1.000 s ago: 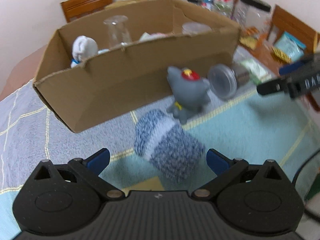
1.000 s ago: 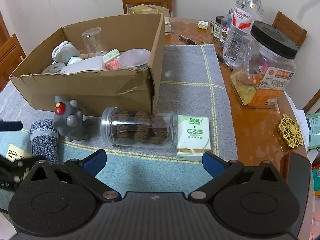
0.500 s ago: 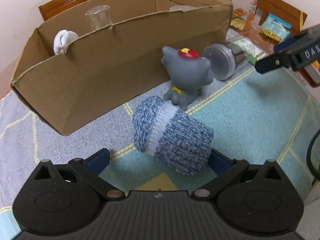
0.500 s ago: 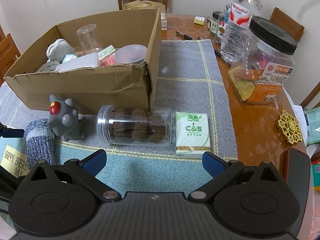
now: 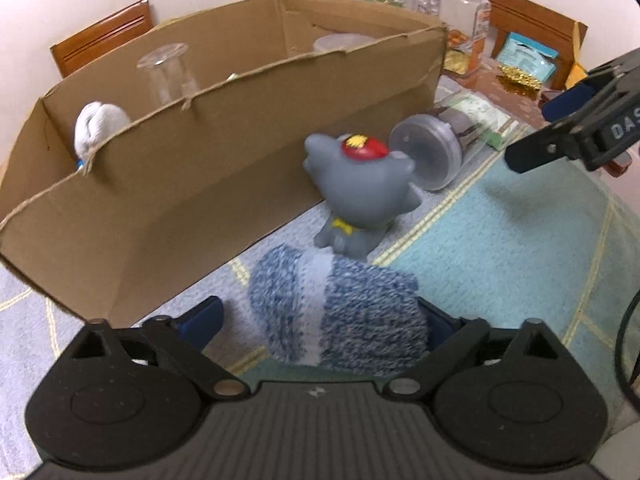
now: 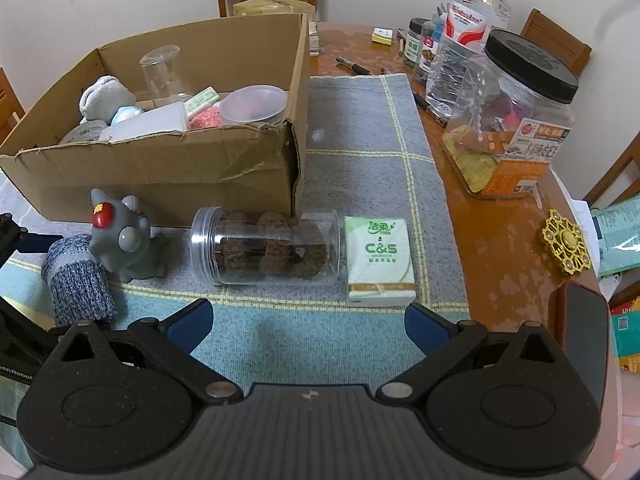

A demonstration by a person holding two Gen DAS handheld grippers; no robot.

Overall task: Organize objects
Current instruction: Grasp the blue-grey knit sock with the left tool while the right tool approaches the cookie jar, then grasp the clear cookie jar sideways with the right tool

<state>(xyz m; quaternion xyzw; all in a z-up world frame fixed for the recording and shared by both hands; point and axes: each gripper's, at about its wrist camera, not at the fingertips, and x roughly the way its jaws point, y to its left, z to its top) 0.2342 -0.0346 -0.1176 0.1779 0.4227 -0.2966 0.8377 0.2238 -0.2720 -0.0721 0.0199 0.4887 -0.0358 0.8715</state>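
Now the rolled sock (image 5: 338,312) lies between the left gripper (image 5: 320,318)'s closing, not yet gripping jaws.

left gripper (image 5: 320,320): black body; blue pads | right gripper (image 6: 308,320): same

sock roll (image 5: 336,312): blue-white knit, on its side, near-left | grey toy (image 6: 120,236): upright, touching it | cookie jar (image 6: 266,248): clear, lying flat, right of toy
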